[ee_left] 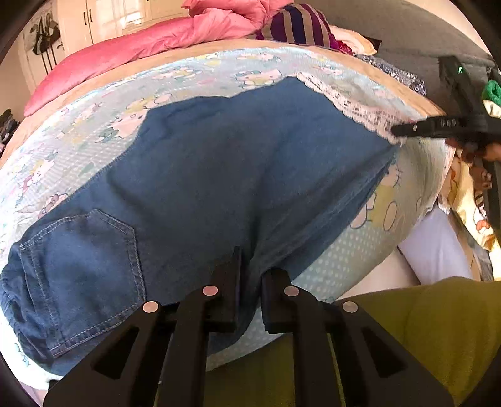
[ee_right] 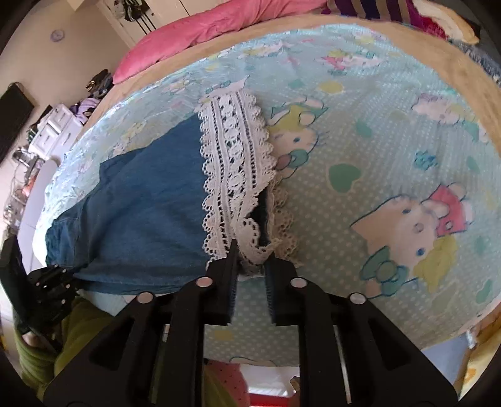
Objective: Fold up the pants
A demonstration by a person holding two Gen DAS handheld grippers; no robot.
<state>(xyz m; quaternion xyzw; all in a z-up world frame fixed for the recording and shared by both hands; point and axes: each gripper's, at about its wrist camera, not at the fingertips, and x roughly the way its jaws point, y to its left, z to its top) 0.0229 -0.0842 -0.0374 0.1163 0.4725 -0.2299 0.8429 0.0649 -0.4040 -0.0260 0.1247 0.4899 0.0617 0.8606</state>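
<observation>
Left gripper [ee_left: 250,269] fingers pinch the near edge of the blue denim pants [ee_left: 238,162], which lie spread flat across the bed [ee_right: 391,131] with a stitched back pocket [ee_left: 84,275] facing up. At the leg end, right gripper [ee_right: 250,250] fingers stand slightly apart around the white lace hem [ee_right: 235,156], its scalloped edge between them. A cartoon-print, dotted turquoise sheet [ee_right: 360,188] lies beneath; a pink quilt [ee_left: 131,53] and striped clothing [ee_left: 300,25] are heaped at the far side.
</observation>
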